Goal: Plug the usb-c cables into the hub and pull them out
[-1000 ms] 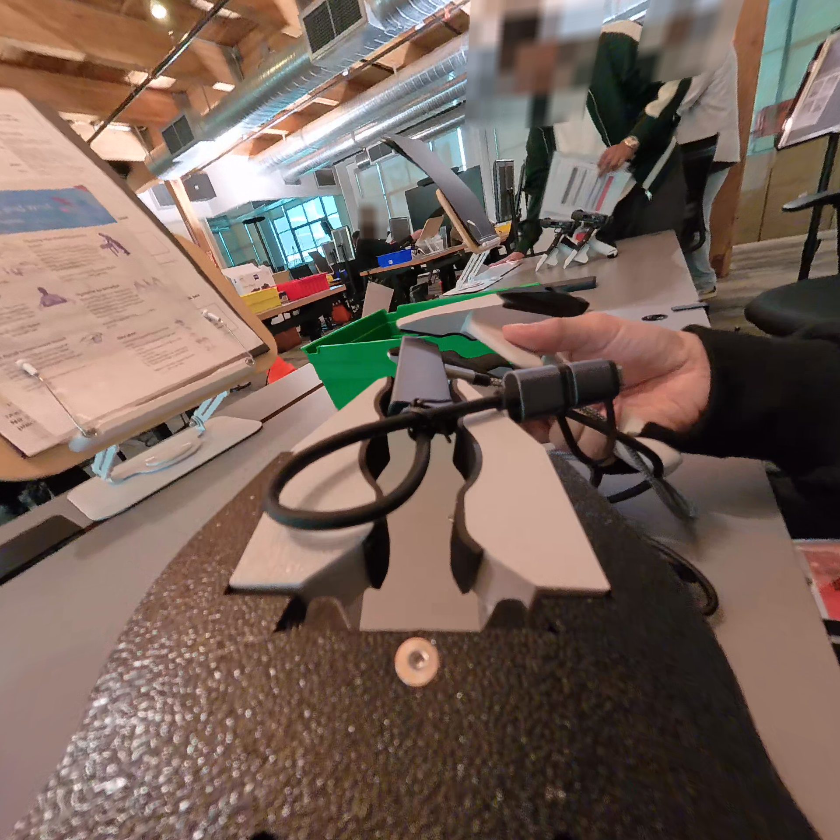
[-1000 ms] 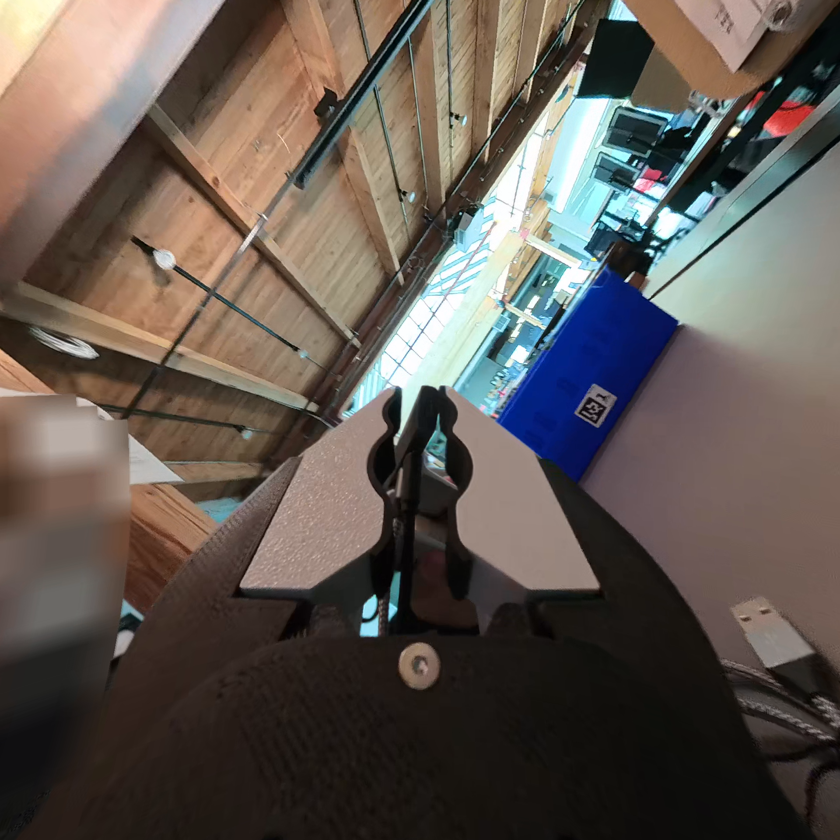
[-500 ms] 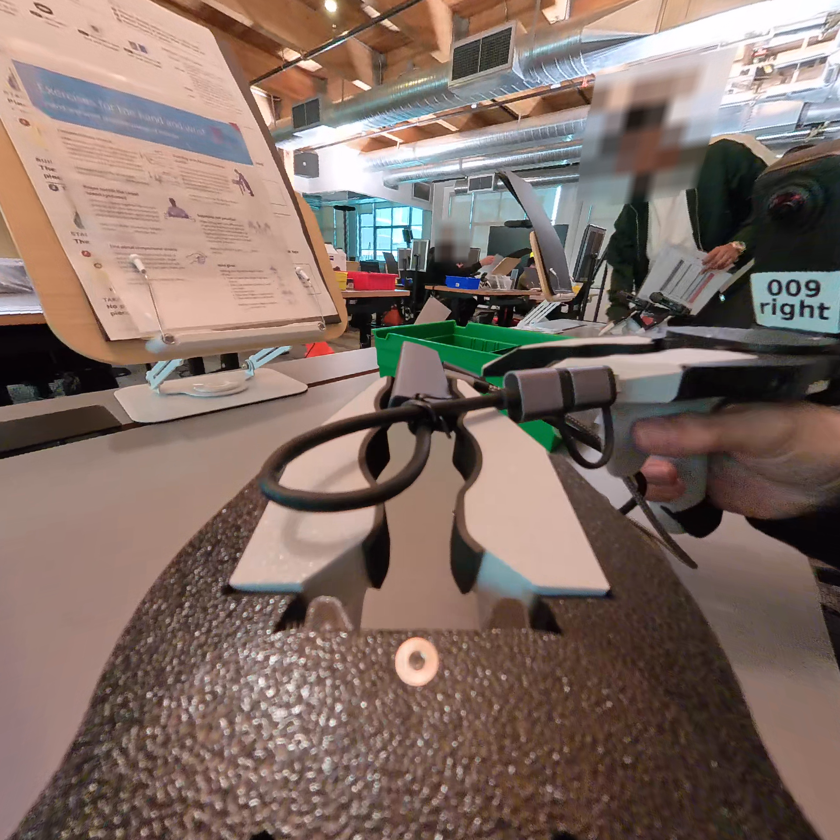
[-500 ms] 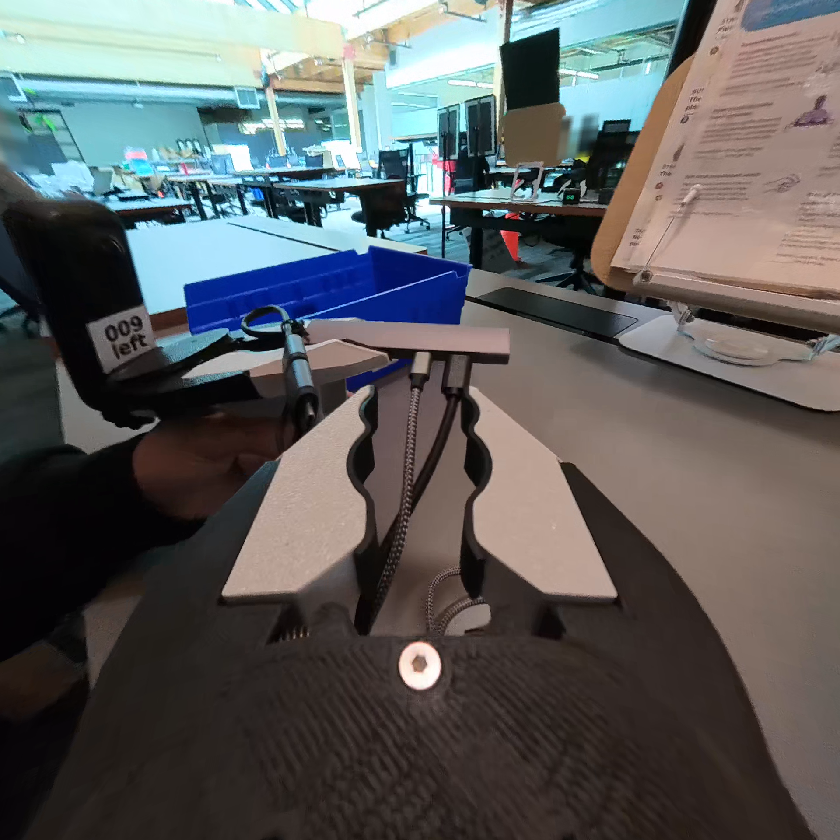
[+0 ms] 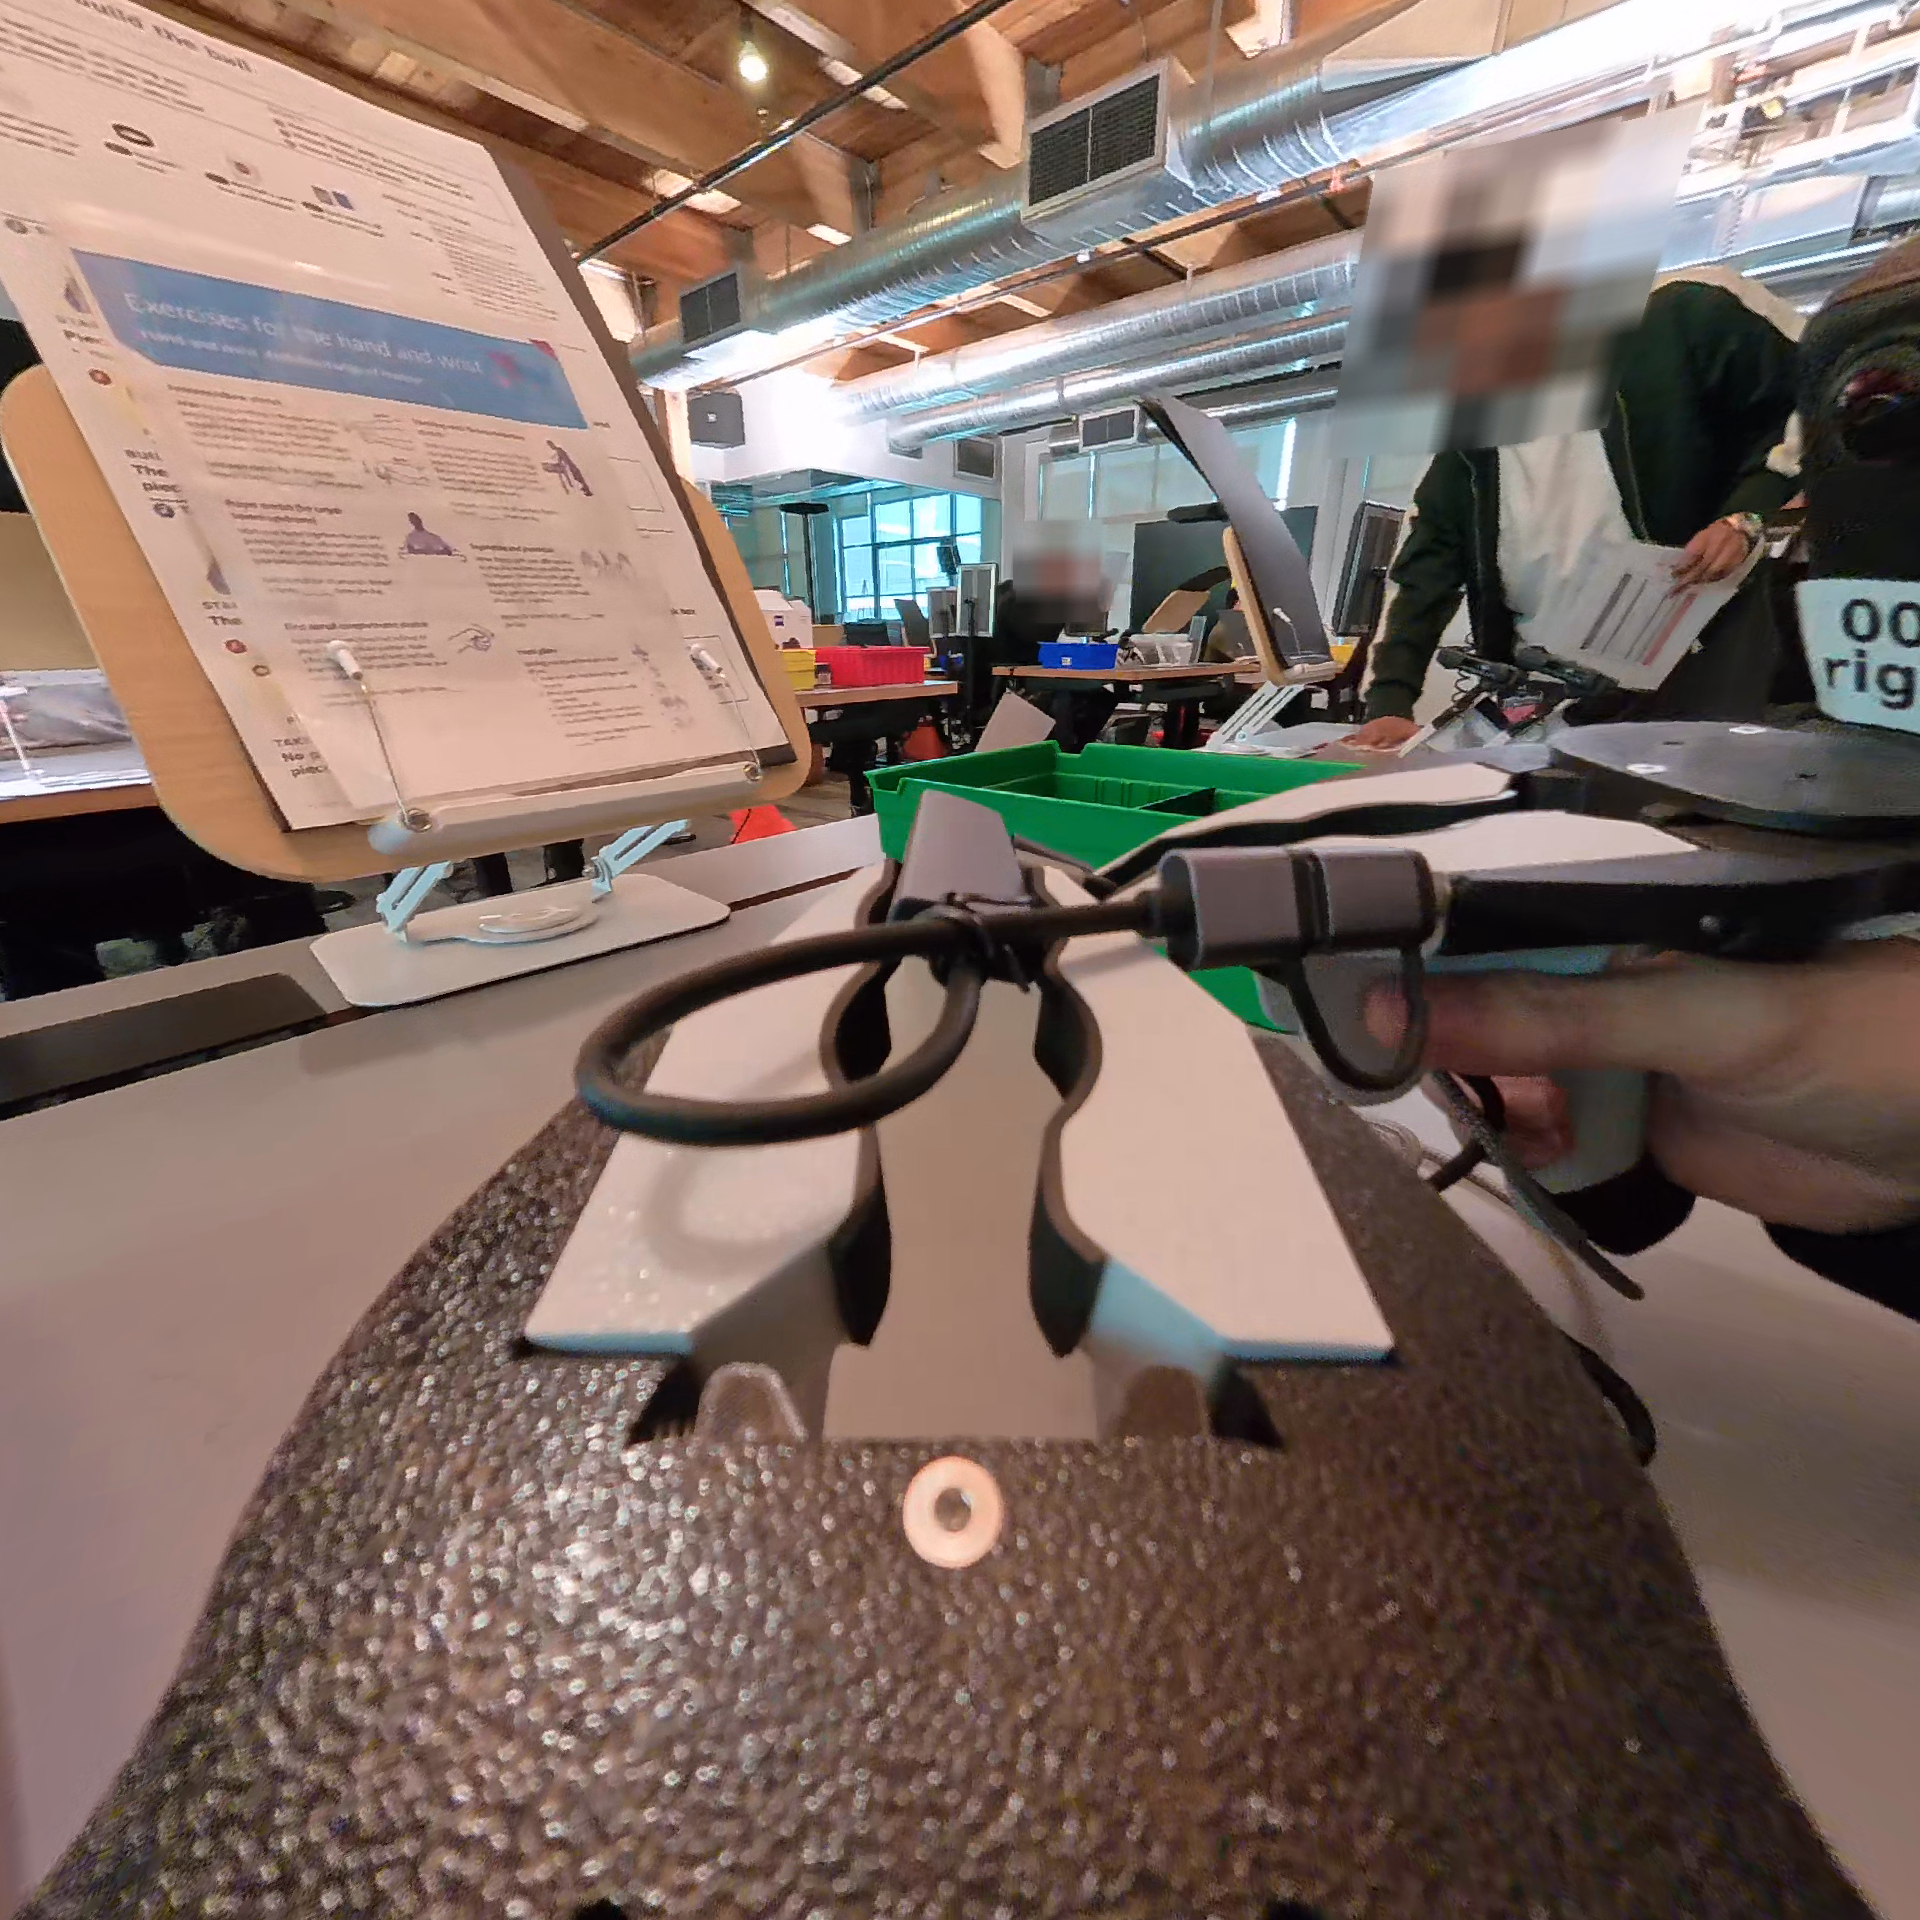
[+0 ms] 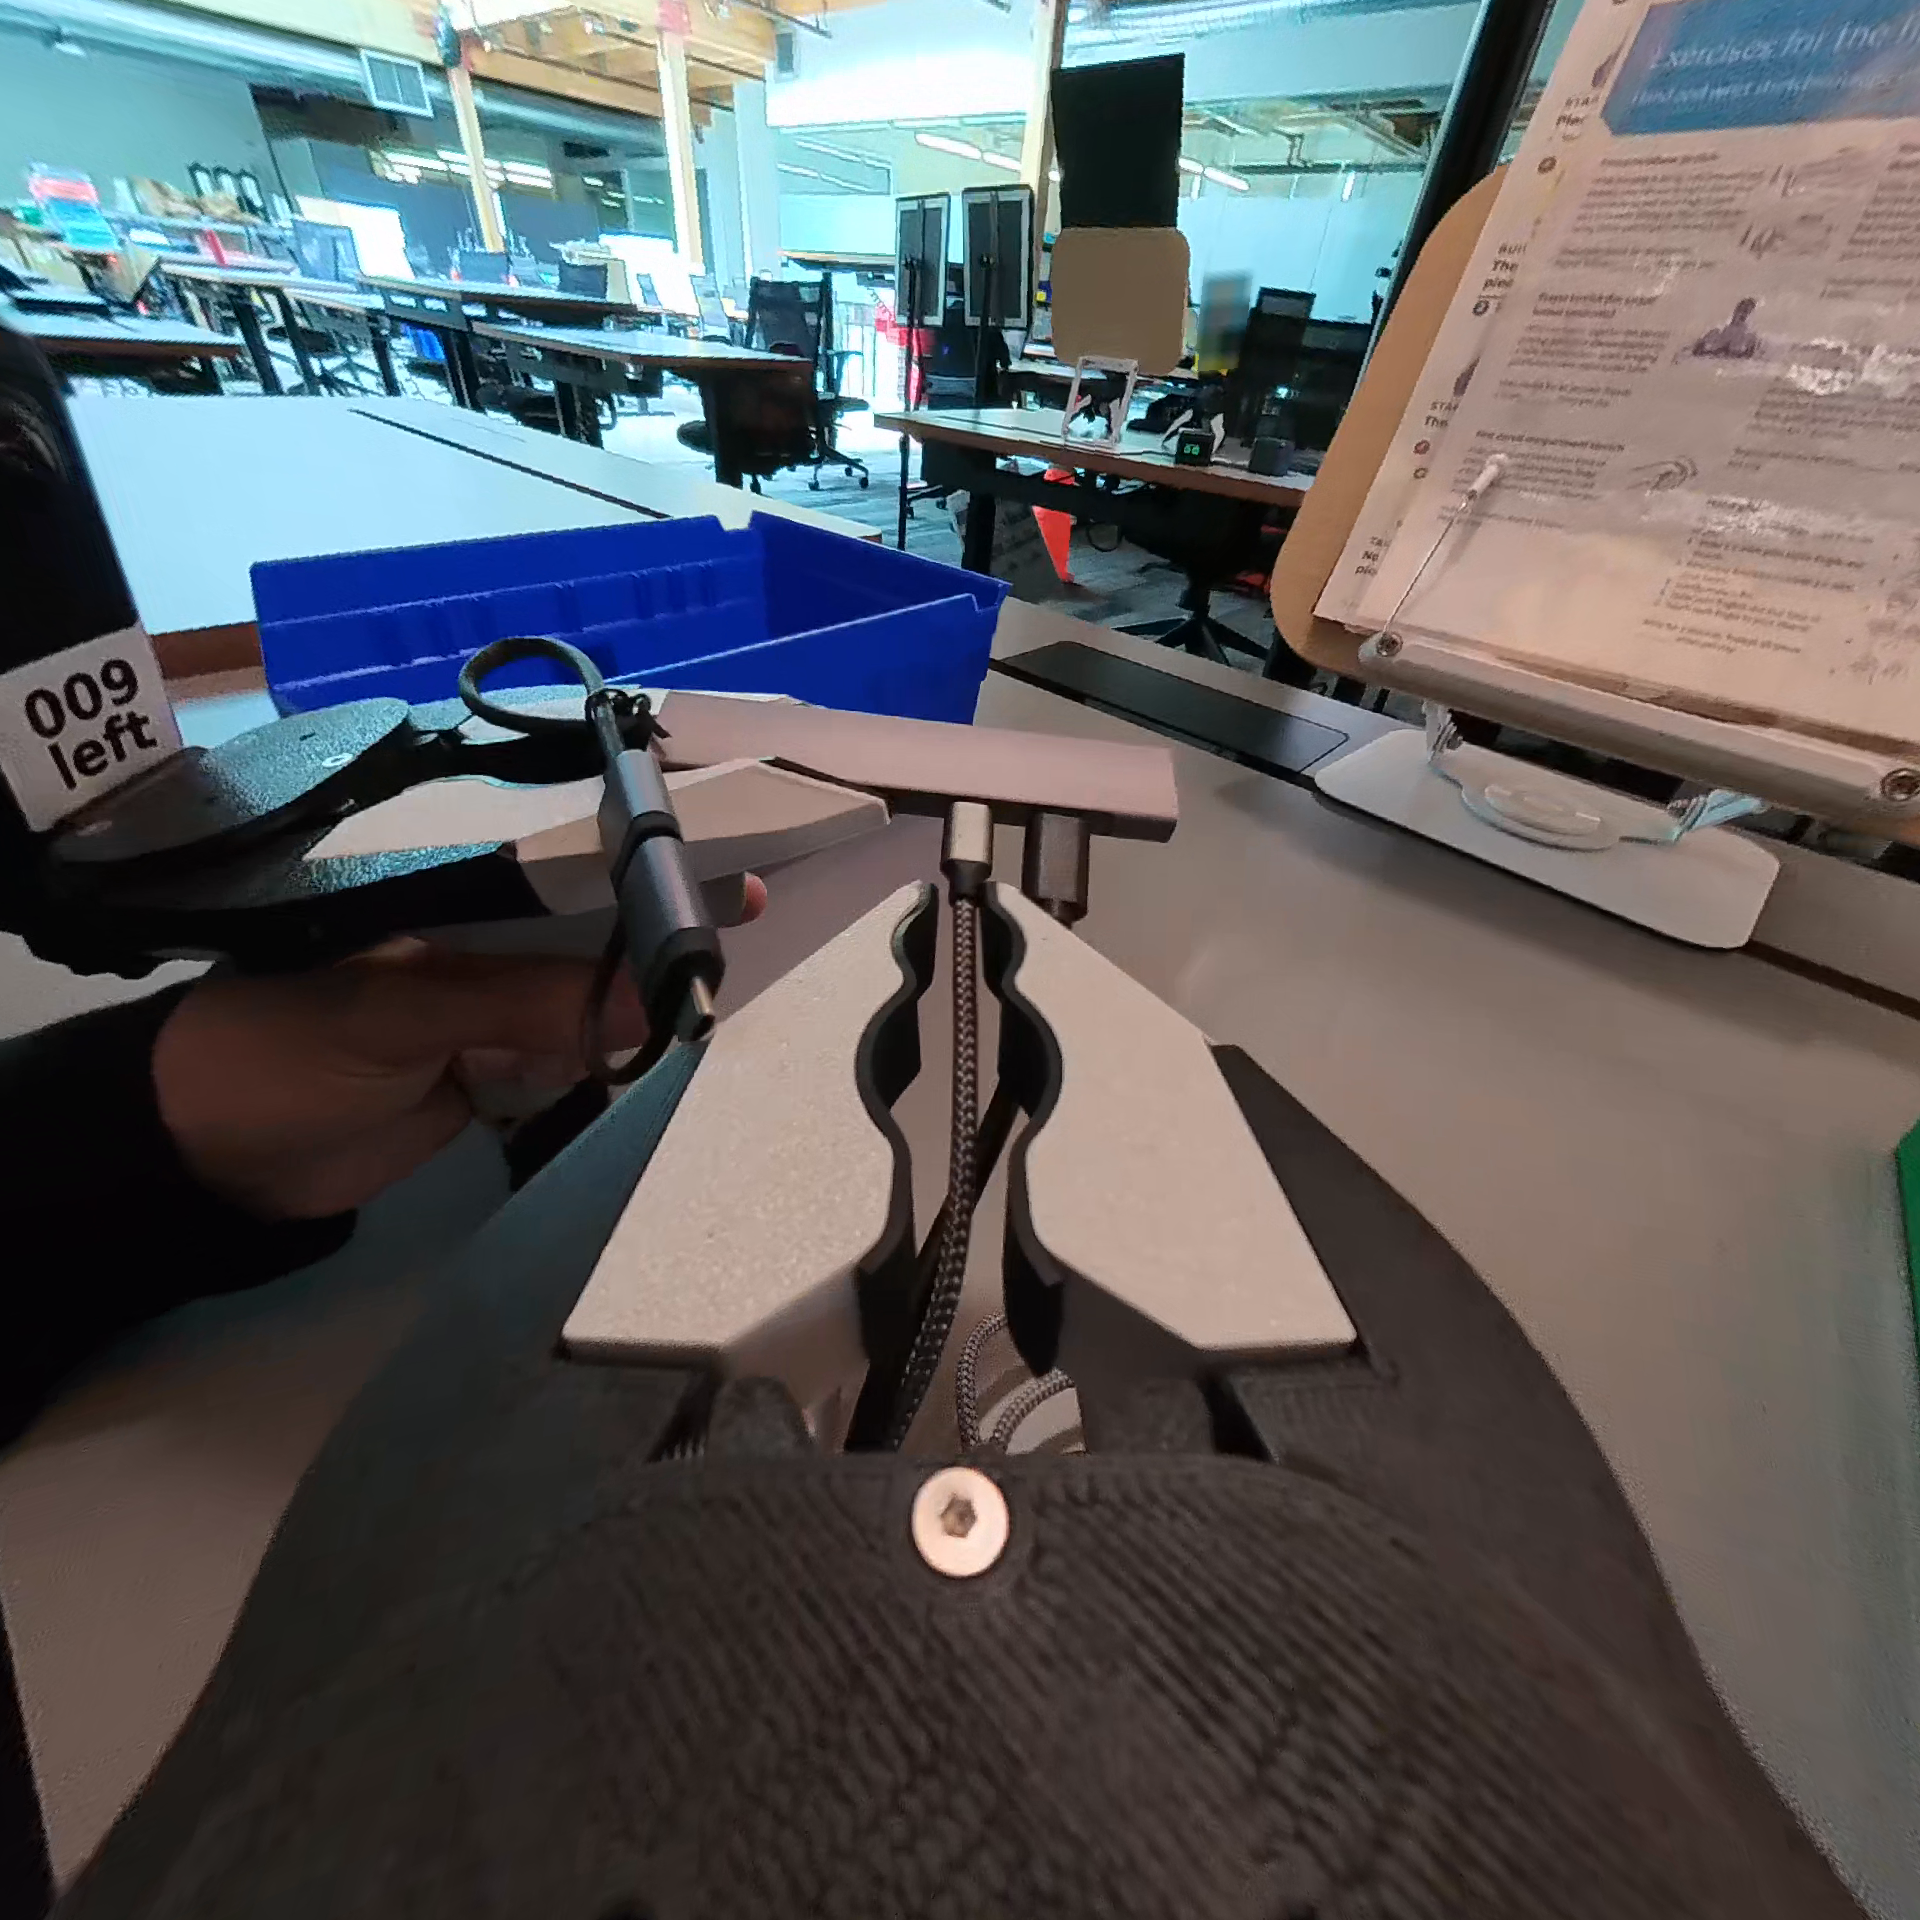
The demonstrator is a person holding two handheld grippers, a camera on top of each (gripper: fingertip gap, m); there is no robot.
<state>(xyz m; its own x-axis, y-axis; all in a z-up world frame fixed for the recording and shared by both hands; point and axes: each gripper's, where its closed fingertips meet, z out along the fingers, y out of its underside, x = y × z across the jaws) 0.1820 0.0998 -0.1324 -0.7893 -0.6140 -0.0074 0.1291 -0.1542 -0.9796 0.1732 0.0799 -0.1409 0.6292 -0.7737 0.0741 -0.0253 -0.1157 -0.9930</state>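
My left gripper (image 5: 956, 935) is shut on the grey hub (image 5: 951, 842) and holds it above the table. It also shows in the right wrist view (image 6: 831, 758). The hub's own short black cable (image 5: 779, 1039) loops out, and its plug (image 6: 665, 904) hangs free. Two usb-c plugs sit in the hub (image 6: 935, 748): a silver braided one (image 6: 968, 831) and a dark one (image 6: 1060, 847). My right gripper (image 6: 961, 914) is shut on the braided cable (image 6: 966, 1039) just below its plug. The dark cable (image 6: 1003, 1122) runs behind my right finger.
A blue bin (image 6: 623, 623) stands behind the hub and a green bin (image 5: 1091, 800) on the other side. A document stand (image 6: 1662, 416) with a printed sheet rests on the grey table (image 6: 1455, 1091). A person (image 5: 1558, 582) stands at the far table. The grippers are tip to tip, or close to it.
My right gripper swung down from facing the ceiling to face the hub, and its fingers closed on the braided cable. The left gripper levelled out, still holding the hub.
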